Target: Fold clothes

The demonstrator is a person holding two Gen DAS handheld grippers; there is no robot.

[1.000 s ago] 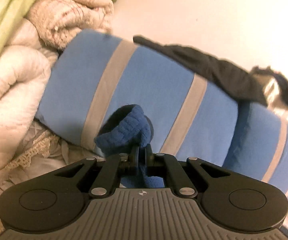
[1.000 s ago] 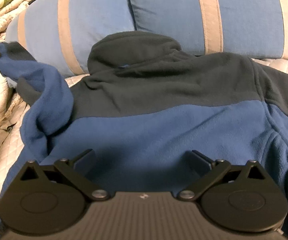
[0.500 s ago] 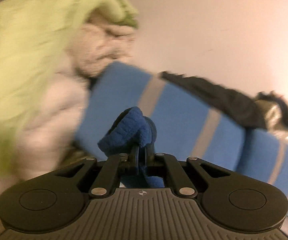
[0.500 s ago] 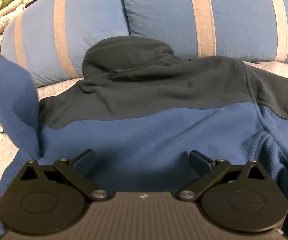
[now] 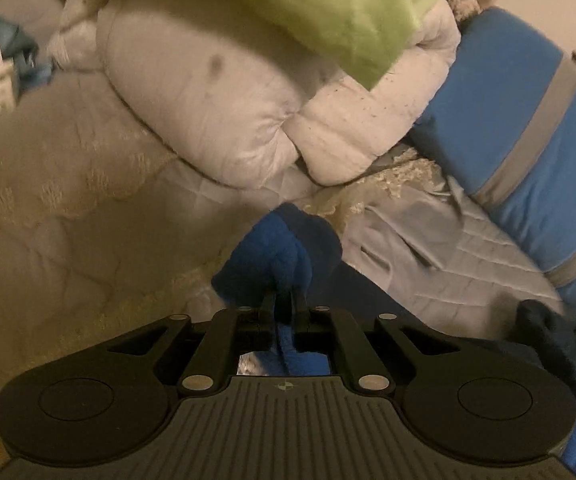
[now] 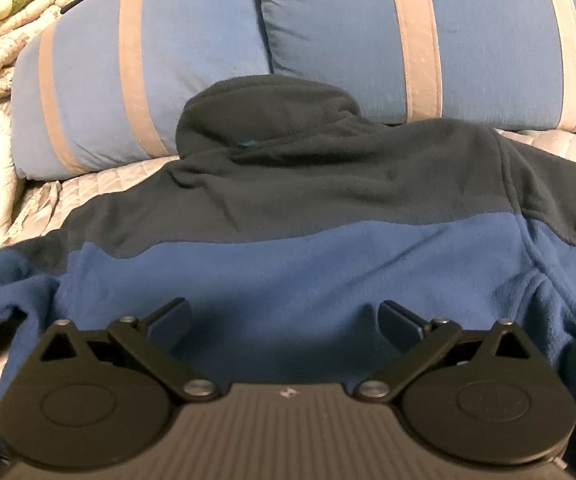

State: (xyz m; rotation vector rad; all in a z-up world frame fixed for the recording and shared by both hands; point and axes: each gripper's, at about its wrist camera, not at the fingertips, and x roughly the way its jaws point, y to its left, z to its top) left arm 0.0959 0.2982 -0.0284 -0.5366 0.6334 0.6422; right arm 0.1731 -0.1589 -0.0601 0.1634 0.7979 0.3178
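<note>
The fleece jacket is spread flat on the bed, its dark collar just below the blue striped pillows — blue body twd the camera. The left hand-held gripper is clamped on the jacket's blue sleeve cuff, held out left of the pillows, near a white comforter w/ a green blanket on top. The right hand-held gripper is held over the jacket's lower body — jaws wide apart, nothing gripped.
</note>
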